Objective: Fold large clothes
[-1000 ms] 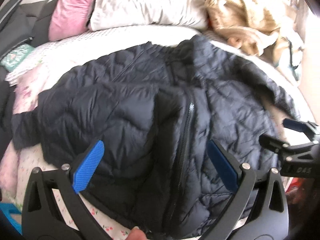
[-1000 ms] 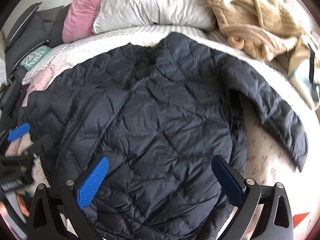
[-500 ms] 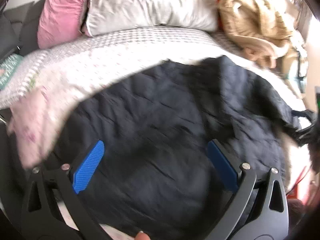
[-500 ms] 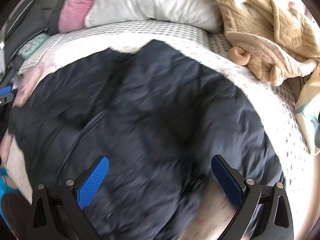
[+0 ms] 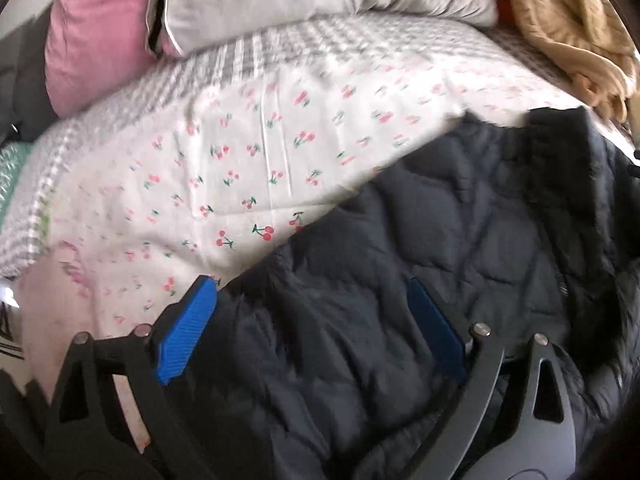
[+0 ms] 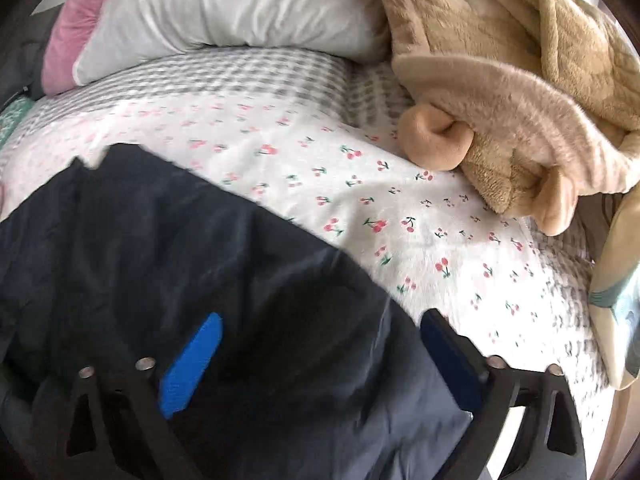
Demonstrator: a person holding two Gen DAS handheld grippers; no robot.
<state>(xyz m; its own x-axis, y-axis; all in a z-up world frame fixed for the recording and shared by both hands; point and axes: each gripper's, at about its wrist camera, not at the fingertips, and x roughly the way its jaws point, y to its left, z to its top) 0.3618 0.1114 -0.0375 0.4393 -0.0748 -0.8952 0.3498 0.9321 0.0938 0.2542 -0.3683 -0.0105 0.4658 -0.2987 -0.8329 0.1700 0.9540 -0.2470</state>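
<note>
both tongs [image 5: 312, 332] [image 6: 320, 356] wide, just narrowing.

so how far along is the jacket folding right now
Early. Nothing looks folded: the dark quilted jacket lies spread and rumpled on the cherry-print sheet. In hand: the left gripper and right gripper have just been closing a little, each with jacket fabric lying between its open jaws, nothing pinched. Left: gripping the edges, folding the sides in, then halving the jacket.

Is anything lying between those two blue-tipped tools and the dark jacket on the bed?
Nothing visible. The jacket lies directly under the open left tool and right tool; the beige blanket sits clear of it.
</note>
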